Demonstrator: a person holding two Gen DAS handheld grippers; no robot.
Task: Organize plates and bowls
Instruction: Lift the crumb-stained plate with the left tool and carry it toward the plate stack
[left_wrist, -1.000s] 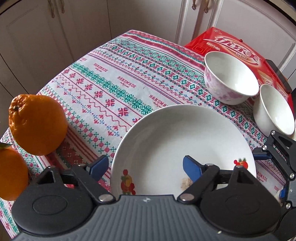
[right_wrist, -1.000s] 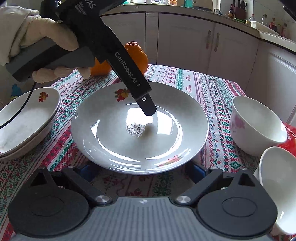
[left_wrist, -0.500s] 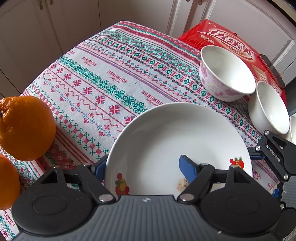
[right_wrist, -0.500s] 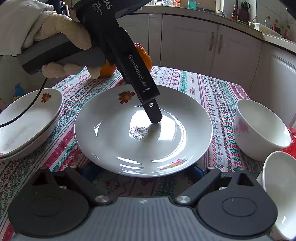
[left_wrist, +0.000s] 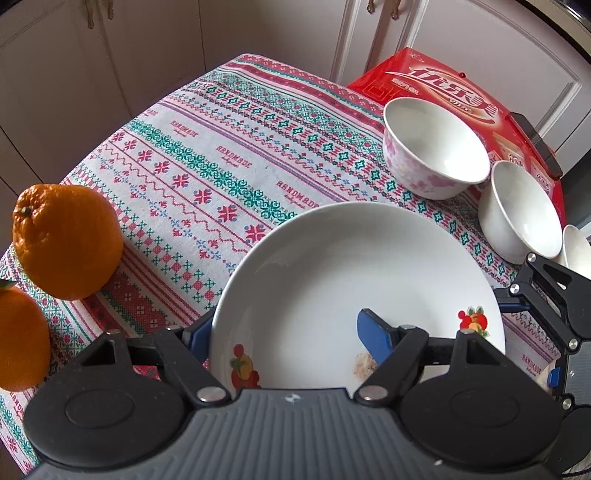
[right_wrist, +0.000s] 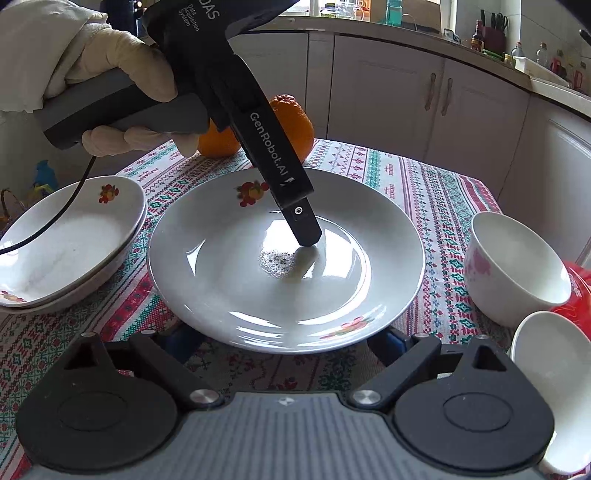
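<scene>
A white plate (left_wrist: 354, 280) with fruit decals lies on the patterned tablecloth; it also shows in the right wrist view (right_wrist: 288, 258). My left gripper (left_wrist: 284, 332) is open and straddles its near rim, one finger (left_wrist: 373, 334) inside above the crumbs, the other under the rim outside. My right gripper (right_wrist: 284, 343) is open at the plate's opposite rim, its fingers mostly hidden below it. A stack of two matching plates (right_wrist: 62, 243) sits left in the right wrist view. A pink-flowered bowl (left_wrist: 432, 147) and a plain white bowl (left_wrist: 517, 210) stand at the plate's far side.
Two oranges (left_wrist: 62, 240) sit on the table beside the plate. A red carton (left_wrist: 443, 88) lies under the bowls' far side. White kitchen cabinets (right_wrist: 424, 107) surround the table. A gloved hand (right_wrist: 110, 74) holds the left gripper.
The left gripper has slid further over the plate's rim and lowered slightly. The right gripper has stayed at the opposite rim.
</scene>
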